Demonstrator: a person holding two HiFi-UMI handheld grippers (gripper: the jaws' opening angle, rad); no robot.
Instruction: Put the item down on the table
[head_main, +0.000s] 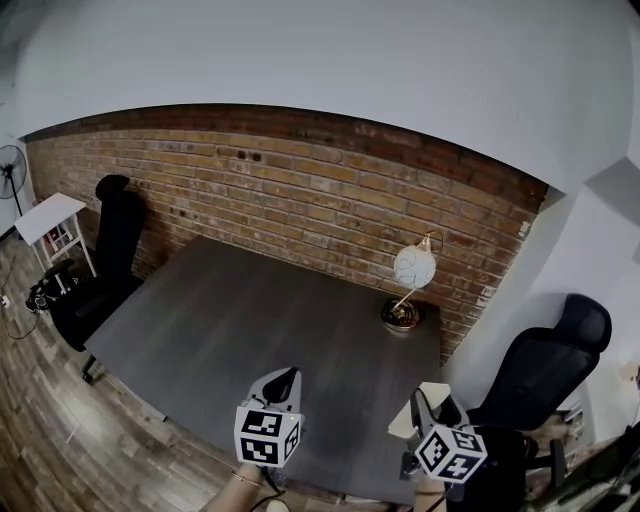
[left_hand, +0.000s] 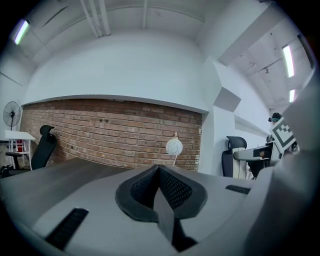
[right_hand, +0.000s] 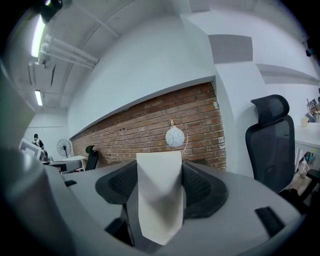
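Your right gripper (right_hand: 159, 167) has its jaws clamped on the item (right_hand: 160, 210). Both pads (right_hand: 122, 185) press its flat faces, and its square top edge stands clear above them. The pads are dark with a fine mesh texture, which probably helps them grip a smooth, thin sheet without slip. The item is pale, thin and creased down its length. It looks like card or paper, but the material cannot be confirmed.

Your left gripper (left_hand: 159, 172) has its jaws closed together with nothing between them. It appears to be on standby, since one gripper is enough for this item.

In the head view, the item is carried above the near right corner of the table (head_main: 250, 320) and has not yet been set down. The tabletop is dark, matte, wood-grained and flat. A lamp (head_main: 413, 268) with a white globe on a brass-coloured base stands at the far right edge, against the brick wall (head_main: 280, 190). It is well apart from your grippers.
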